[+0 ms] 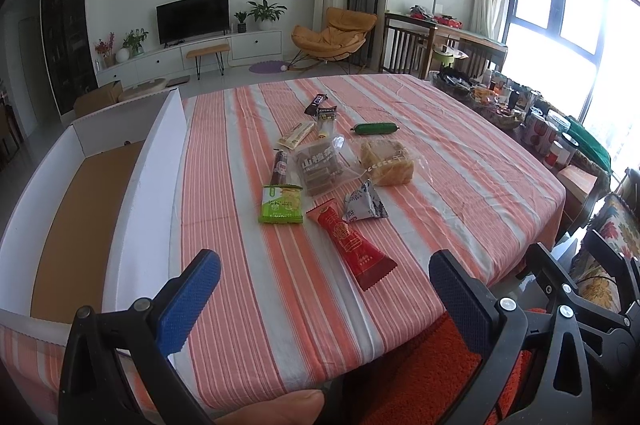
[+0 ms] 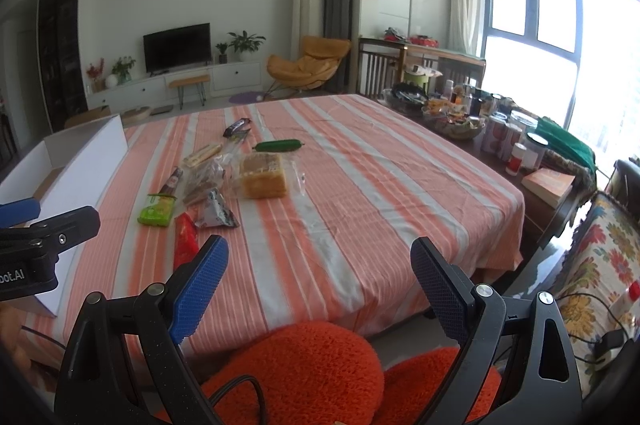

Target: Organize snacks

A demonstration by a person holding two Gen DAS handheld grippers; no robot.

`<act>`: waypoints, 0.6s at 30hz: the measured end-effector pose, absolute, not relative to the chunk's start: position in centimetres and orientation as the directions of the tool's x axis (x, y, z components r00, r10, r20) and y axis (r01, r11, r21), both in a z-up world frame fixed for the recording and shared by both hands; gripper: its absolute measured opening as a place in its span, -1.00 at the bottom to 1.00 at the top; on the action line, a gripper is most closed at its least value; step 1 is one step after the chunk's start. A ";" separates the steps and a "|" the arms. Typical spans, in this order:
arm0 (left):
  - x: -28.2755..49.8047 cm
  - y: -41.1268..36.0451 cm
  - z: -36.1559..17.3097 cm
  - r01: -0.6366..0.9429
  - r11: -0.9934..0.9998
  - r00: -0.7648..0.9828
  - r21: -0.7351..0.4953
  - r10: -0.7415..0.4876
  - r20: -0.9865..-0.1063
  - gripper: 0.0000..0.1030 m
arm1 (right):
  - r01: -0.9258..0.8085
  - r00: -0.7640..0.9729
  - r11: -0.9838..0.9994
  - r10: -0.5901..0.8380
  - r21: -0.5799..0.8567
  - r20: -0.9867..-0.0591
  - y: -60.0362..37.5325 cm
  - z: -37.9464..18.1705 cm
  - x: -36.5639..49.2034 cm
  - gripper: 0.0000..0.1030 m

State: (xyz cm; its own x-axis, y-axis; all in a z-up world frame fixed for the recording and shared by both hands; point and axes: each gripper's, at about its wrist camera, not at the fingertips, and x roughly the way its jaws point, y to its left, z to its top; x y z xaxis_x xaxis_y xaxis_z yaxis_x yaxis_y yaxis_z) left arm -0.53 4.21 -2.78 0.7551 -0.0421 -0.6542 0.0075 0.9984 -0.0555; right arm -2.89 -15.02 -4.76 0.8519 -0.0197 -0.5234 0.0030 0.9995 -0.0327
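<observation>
Several snacks lie on the striped tablecloth [image 1: 460, 161]: a red packet [image 1: 352, 245], a green packet [image 1: 281, 204], a grey triangular packet [image 1: 365, 203], a brown hawthorn bag [image 1: 322, 165], a bread bag [image 1: 386, 157], a green sausage [image 1: 375, 128] and a dark bar [image 1: 316, 103]. An open white box [image 1: 156, 161] with a brown floor stands at the left. My left gripper [image 1: 324, 281] is open and empty above the near table edge, short of the red packet. My right gripper [image 2: 320, 265] is open and empty, near the table's front edge; the red packet [image 2: 185, 239] lies left of it.
A side table at the right holds jars, cans [image 2: 500, 137] and snack bowls [image 2: 452, 121]. A book [image 2: 550, 185] lies beside them. An orange fuzzy seat [image 2: 320, 365] is under the grippers. A floral chair [image 2: 600, 257] stands at the right.
</observation>
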 end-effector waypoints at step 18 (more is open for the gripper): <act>-0.5 4.0 -3.2 0.006 0.999 0.748 -0.048 -0.037 -0.662 1.00 | 0.002 0.848 1.000 -0.015 -0.025 -0.530 -15.1 -4.9 -2.8 0.84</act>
